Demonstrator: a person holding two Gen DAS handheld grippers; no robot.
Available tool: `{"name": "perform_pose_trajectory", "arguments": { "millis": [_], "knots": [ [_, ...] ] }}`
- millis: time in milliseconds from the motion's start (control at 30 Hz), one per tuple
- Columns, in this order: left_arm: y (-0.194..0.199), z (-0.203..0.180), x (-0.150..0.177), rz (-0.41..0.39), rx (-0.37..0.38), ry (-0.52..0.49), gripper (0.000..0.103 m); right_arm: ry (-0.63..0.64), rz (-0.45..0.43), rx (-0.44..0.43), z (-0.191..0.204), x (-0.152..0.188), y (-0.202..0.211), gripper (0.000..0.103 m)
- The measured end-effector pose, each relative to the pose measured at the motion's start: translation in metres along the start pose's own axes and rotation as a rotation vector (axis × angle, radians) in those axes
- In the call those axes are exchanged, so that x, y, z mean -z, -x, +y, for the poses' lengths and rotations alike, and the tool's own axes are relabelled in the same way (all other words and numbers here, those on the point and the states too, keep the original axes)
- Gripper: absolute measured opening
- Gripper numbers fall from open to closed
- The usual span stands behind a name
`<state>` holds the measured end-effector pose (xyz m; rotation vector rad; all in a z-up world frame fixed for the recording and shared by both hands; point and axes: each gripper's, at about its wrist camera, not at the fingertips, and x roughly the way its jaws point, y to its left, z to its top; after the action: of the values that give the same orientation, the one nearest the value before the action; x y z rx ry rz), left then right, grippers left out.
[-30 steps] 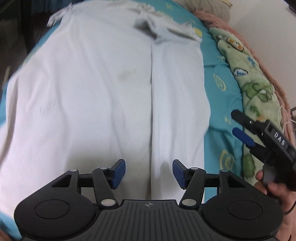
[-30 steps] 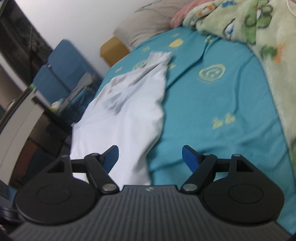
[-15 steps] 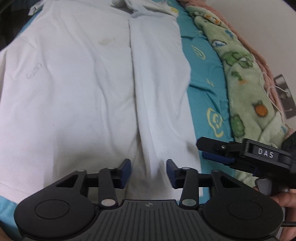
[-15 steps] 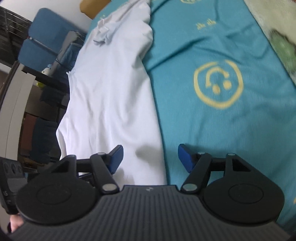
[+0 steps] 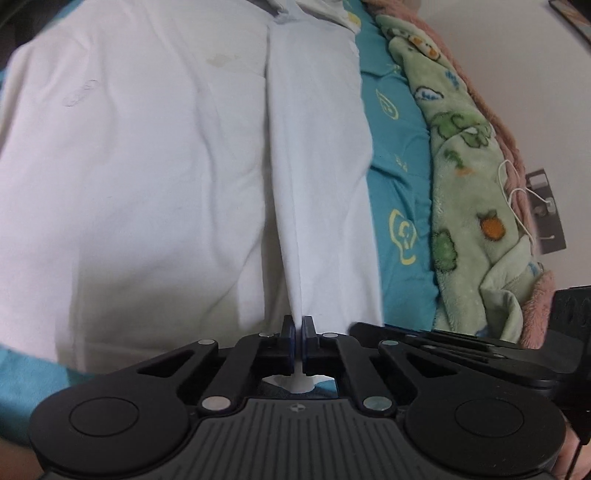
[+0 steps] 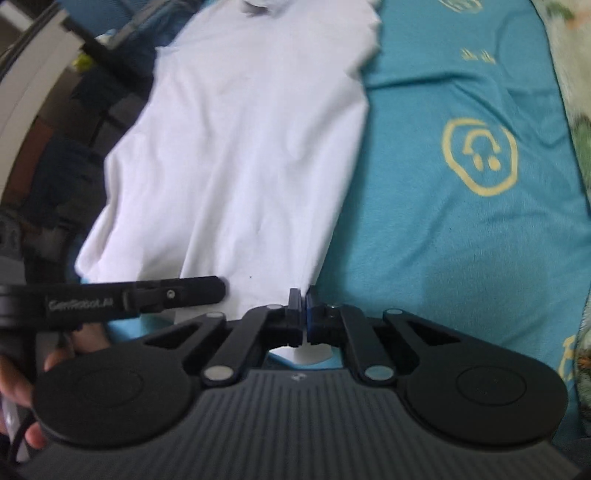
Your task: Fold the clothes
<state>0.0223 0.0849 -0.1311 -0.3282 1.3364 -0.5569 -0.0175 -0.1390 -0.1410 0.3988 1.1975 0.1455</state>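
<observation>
Both grippers had closed since half a second before: the left gripper (image 5: 298, 332) pinched the near hem of the white shirt (image 5: 155, 155) at the folded flap's edge, and the right gripper (image 6: 305, 306) pinched its hem corner. From each, the shirt stretched toward twelve o'clock over the teal bedsheet (image 6: 461, 221), green blanket (image 5: 472, 184) at three o'clock.

a bed (image 6: 424, 229) under a teal sheet (image 5: 402, 177) printed with yellow smiley marks fills the scene. a green cartoon-print fleece blanket (image 5: 469, 192) lies bunched along its far side, a pink one (image 5: 517, 155) behind it against a pale wall (image 5: 517, 55). blue chairs (image 6: 122, 22) and dark furniture stand off the bed's other side.
</observation>
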Motion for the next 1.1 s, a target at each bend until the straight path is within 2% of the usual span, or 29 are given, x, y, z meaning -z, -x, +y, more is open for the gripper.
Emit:
{"name": "perform_pose_trajectory", "arguments": {
  "millis": [167,267,300,333,367,400,433,467,500,567,667,800,900,1100],
  "knots": [
    [0.001,-0.01,0.009,-0.002,-0.092,-0.067,0.006,0.031,-0.043,0.008,0.003,0.004,0.013,0.005],
    [0.008,-0.019,0.007,-0.054,-0.144,-0.12,0.025,0.05,-0.069,0.012,0.004,0.006,0.02,0.007],
    [0.013,-0.024,0.006,-0.081,-0.156,-0.144,0.04,0.057,-0.077,0.014,0.005,0.007,0.023,0.008],
    [0.02,-0.028,0.005,-0.115,-0.173,-0.168,0.048,0.063,-0.086,0.016,0.005,0.007,0.025,0.008],
    [0.027,-0.033,0.004,-0.153,-0.192,-0.192,0.061,0.069,-0.094,0.017,0.006,0.008,0.028,0.011],
    [0.035,-0.039,0.002,-0.192,-0.211,-0.215,0.068,0.075,-0.103,0.019,0.006,0.009,0.03,0.018],
    [0.043,-0.044,0.0,-0.233,-0.229,-0.242,0.07,0.076,-0.155,0.021,0.007,0.008,0.039,0.031],
    [0.051,-0.049,-0.003,-0.275,-0.247,-0.271,0.072,0.084,-0.221,0.037,0.008,0.008,0.048,0.067],
    [0.057,-0.055,-0.006,-0.312,-0.267,-0.298,0.075,0.099,-0.286,0.052,0.008,0.008,0.057,0.093],
    [0.067,-0.066,-0.015,-0.37,-0.309,-0.335,0.082,0.139,-0.377,0.095,0.01,0.003,0.07,0.091],
    [0.083,-0.076,-0.033,-0.426,-0.338,-0.332,0.085,0.225,-0.454,0.122,0.022,-0.016,0.081,0.091],
    [0.097,-0.081,-0.066,-0.504,-0.309,-0.255,0.099,0.307,-0.541,0.141,0.039,-0.057,0.093,0.091],
    [0.094,-0.066,-0.083,-0.533,-0.33,-0.213,0.099,0.364,-0.522,0.153,0.062,-0.1,0.073,0.091],
    [0.094,-0.006,-0.087,-0.528,-0.339,-0.133,0.098,0.478,-0.482,0.178,0.11,-0.187,0.031,0.091]
  ]
}}
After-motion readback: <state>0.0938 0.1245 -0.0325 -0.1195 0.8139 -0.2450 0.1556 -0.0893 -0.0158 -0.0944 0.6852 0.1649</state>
